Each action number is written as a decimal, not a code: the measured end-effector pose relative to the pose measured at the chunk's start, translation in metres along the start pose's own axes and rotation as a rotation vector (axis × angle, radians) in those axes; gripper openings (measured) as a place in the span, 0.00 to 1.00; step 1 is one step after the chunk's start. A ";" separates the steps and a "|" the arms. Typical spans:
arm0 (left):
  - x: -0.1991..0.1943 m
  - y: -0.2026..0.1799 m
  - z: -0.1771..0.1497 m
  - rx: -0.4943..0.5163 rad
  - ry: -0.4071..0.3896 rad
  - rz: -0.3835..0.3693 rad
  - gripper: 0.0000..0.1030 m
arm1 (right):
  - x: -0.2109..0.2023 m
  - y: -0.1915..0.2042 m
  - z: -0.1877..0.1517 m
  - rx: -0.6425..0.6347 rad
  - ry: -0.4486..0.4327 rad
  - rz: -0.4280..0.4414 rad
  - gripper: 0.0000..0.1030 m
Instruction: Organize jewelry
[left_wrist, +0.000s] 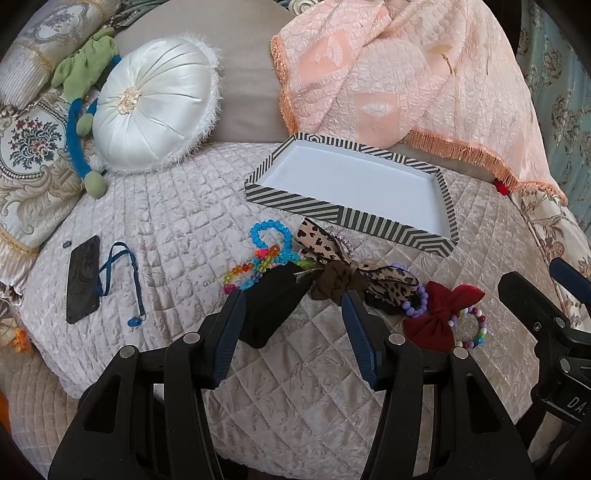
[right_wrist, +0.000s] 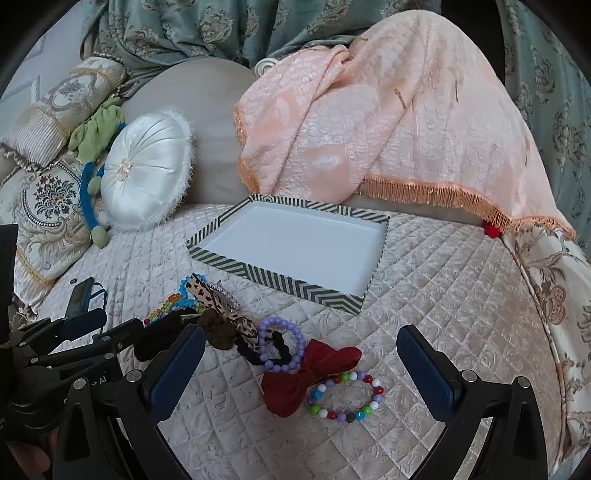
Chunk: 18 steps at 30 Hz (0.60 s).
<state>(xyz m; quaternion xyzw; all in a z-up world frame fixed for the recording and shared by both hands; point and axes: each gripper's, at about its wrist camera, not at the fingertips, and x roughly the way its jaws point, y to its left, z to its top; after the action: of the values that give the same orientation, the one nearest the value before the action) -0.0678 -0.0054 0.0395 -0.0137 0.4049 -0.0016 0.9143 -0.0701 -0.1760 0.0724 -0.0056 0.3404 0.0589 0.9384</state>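
A striped tray with a white bare floor sits on the quilted bed. In front of it lies a pile: blue and rainbow bead bracelets, a black pouch, a leopard bow, a brown scrunchie, a purple bead bracelet, a red bow and a multicolour bead bracelet. My left gripper is open and empty, just short of the pouch. My right gripper is open and empty over the red bow.
A black phone with a blue lanyard lies at left. A white round cushion and patterned pillows stand at back left. A peach fringed throw drapes behind the tray.
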 end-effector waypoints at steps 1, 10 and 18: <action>-0.001 0.000 0.000 0.001 0.000 -0.001 0.53 | 0.000 0.001 0.000 -0.001 -0.001 0.000 1.00; -0.002 0.000 0.003 0.009 -0.004 -0.012 0.53 | -0.002 0.005 0.002 -0.009 0.006 0.001 1.00; -0.002 -0.001 0.001 0.010 -0.002 -0.012 0.53 | -0.001 0.008 0.002 -0.013 0.011 0.001 1.00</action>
<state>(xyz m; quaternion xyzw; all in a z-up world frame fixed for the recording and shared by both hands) -0.0679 -0.0067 0.0417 -0.0115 0.4038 -0.0093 0.9147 -0.0708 -0.1684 0.0745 -0.0120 0.3453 0.0613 0.9364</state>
